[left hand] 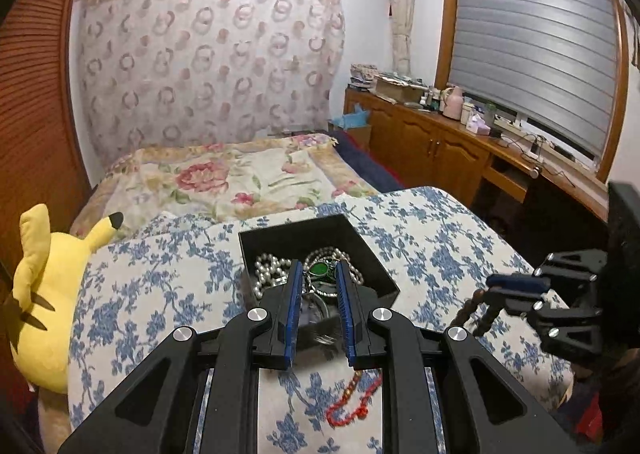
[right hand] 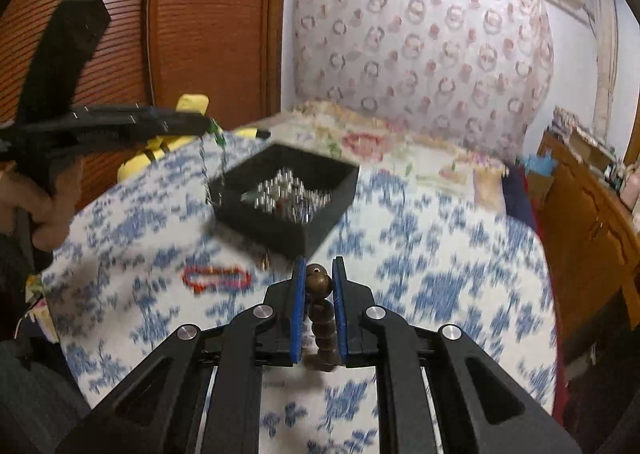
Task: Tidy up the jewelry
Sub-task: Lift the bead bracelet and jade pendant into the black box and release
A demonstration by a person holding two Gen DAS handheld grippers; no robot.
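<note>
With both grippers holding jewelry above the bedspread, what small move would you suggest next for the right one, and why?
Probably carry the right gripper forward over the black box before releasing: it is shut on the brown bead bracelet, which hangs short of the box, where the pearls already lie.

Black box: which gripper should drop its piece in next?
Left, probably. The left gripper holds a green-stone chain directly above the black box; the right gripper, shut on the brown bead bracelet, is short of it.
</note>
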